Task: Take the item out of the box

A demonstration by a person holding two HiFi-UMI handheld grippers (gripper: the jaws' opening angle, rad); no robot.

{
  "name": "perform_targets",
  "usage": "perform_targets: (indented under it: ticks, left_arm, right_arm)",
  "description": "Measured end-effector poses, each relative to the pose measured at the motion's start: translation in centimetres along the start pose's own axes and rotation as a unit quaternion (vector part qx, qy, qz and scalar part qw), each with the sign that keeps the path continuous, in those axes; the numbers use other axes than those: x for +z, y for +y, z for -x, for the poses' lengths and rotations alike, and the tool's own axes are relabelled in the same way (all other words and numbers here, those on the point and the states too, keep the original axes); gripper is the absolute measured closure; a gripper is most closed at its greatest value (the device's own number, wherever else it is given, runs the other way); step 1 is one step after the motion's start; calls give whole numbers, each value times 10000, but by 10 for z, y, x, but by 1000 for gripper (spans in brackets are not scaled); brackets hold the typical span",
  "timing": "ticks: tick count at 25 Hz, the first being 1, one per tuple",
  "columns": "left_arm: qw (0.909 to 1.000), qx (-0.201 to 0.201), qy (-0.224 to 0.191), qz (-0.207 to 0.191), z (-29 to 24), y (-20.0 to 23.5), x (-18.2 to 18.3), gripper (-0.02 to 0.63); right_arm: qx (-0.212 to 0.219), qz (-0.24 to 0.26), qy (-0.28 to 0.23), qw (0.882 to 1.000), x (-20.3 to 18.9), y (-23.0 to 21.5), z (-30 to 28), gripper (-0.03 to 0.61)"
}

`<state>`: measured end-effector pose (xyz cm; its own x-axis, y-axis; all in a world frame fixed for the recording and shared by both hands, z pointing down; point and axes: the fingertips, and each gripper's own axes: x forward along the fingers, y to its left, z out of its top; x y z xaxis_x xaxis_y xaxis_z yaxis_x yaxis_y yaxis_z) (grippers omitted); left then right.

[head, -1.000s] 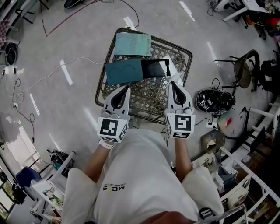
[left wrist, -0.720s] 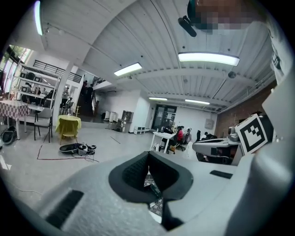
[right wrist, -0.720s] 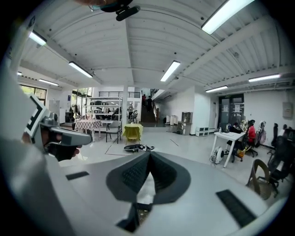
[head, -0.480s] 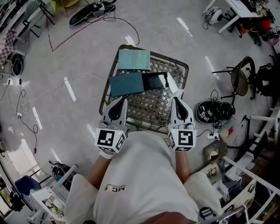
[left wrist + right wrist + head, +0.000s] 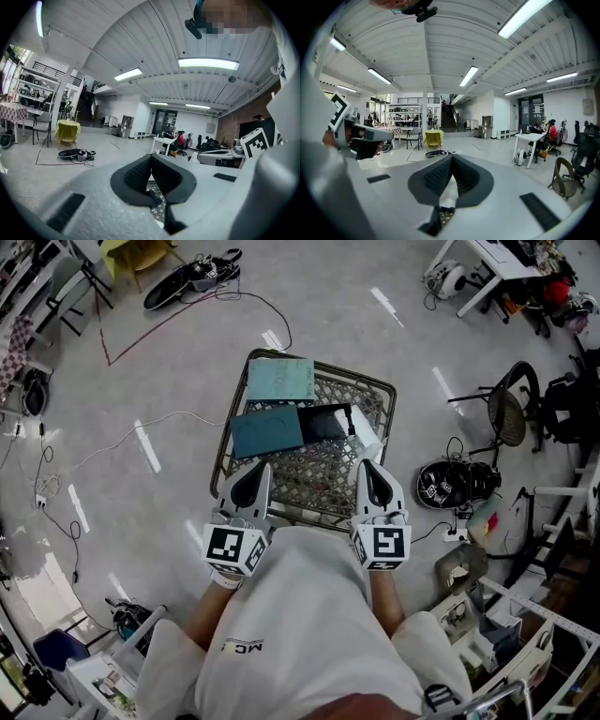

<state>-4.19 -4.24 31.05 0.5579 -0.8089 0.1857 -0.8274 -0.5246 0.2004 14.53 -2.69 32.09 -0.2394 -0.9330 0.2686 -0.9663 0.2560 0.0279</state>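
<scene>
A wire-mesh table (image 5: 323,474) stands on the floor in front of me in the head view. On it lie a pale teal box lid (image 5: 280,380), a dark teal box (image 5: 267,430) and a black flat item (image 5: 324,423) with a white piece (image 5: 366,437) beside it. My left gripper (image 5: 261,468) hangs over the table's near left part, shut and empty. My right gripper (image 5: 364,466) is level with it at the near right, also shut on nothing. Both gripper views look across the room, past the left gripper's (image 5: 151,157) and the right gripper's (image 5: 452,157) touching jaws.
A black helmet (image 5: 448,482) lies on the floor right of the table, with a chair (image 5: 511,409) behind it. Cables (image 5: 122,442) run over the floor on the left. Shoes (image 5: 192,276) and a yellow-draped chair (image 5: 67,131) lie farther off. Shelves crowd the near right.
Both grippers have drawn back toward my body and sit lower in the head view. The table and boxes now look smaller and farther away. Both grippers stay shut.
</scene>
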Motion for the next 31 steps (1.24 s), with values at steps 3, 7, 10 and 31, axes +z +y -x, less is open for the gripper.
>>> perform_targets:
  ticks: [3, 7, 10, 31]
  left_arm:
    - [10000, -31, -2, -34, -5, -2, 3, 589]
    - [10000, -23, -45, -41, -8, -4, 7, 589]
    - [10000, -15, -72, -43, -8, -6, 9, 589]
    - [9999, 100, -38, 20, -9, -5, 1, 589]
  right_arm:
    - [-4, 6, -55, 10000, 5, -3, -1, 565]
    - [-55, 102, -116, 9999, 8, -8, 0, 565]
    - [-60, 201, -120, 9997, 11, -9, 0, 565]
    - [49, 155, -94, 9998, 6, -11, -1, 565]
